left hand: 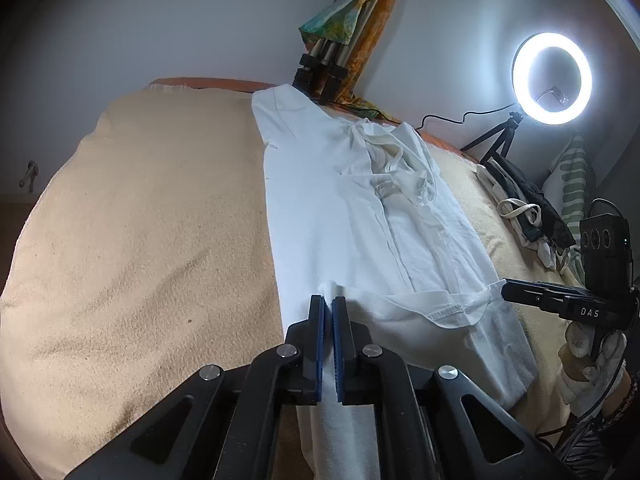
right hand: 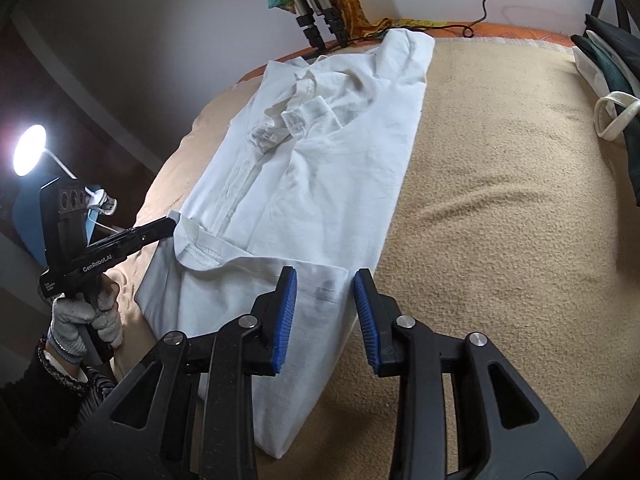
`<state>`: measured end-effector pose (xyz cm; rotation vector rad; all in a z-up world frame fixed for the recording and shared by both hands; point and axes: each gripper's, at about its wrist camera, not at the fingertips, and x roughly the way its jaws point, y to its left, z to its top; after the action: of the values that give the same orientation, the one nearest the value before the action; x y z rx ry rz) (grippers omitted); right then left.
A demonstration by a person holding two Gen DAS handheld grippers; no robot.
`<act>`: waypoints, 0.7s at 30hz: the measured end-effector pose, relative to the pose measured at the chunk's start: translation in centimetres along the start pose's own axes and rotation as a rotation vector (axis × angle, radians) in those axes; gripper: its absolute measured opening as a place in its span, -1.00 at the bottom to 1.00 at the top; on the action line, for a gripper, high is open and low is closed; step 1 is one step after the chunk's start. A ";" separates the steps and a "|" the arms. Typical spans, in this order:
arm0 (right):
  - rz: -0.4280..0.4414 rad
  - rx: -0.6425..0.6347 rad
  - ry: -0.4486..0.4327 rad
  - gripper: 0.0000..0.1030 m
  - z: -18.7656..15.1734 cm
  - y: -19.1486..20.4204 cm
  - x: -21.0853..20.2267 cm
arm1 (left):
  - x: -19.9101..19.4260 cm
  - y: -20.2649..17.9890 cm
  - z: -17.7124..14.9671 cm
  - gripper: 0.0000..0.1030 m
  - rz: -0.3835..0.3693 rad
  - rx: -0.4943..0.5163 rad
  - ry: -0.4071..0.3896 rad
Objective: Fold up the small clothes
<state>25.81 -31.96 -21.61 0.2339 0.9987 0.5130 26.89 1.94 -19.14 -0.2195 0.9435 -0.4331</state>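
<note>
You are pinching the white shirt's (left hand: 340, 208) hem in the closed left hand-held gripper (left hand: 329, 306); the right hand-held gripper (right hand: 325, 284) is straddling its corner, unclamped. The shirt is lying on the bed (left hand: 140, 220), soft, limp, light; grip hems.

The tripod (left hand: 336, 52) runs out past the top edge in both views, the near end of the shirt (right hand: 280, 420) lies hidden under the gripper arms, and the dark clothes (right hand: 616, 80) are cut off at the right.

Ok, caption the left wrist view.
Left gripper shut on a white shirt on a beige blanket.
</note>
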 end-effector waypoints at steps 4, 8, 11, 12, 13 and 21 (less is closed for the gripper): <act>-0.034 -0.028 -0.024 -0.87 0.1 0.6 -0.7 | -0.8 0.4 0.1 -1.00 -0.014 -0.037 -0.010; -0.057 -0.007 -0.025 -0.90 0.2 0.0 -0.6 | -0.6 0.8 0.2 -1.00 0.010 -0.054 0.002; -0.126 -0.011 -0.019 -0.90 0.3 -0.1 -0.1 | 0.2 0.5 -0.1 -0.97 0.043 -0.038 0.028; -0.143 -0.006 -0.012 -0.90 0.4 -0.3 0.0 | 0.3 0.4 -0.1 -0.86 0.067 -0.031 0.030; -0.167 0.005 -0.007 -0.90 0.5 -0.5 -0.1 | 0.2 0.4 0.0 -0.84 0.092 -0.026 0.025; -0.053 -0.046 -0.099 -0.90 0.5 1.1 -2.8 | -2.6 -1.7 0.4 -0.66 0.033 0.056 -0.073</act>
<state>24.66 -32.39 -18.86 0.1893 0.8938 0.4707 25.38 1.57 -16.35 -0.1676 0.8608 -0.4175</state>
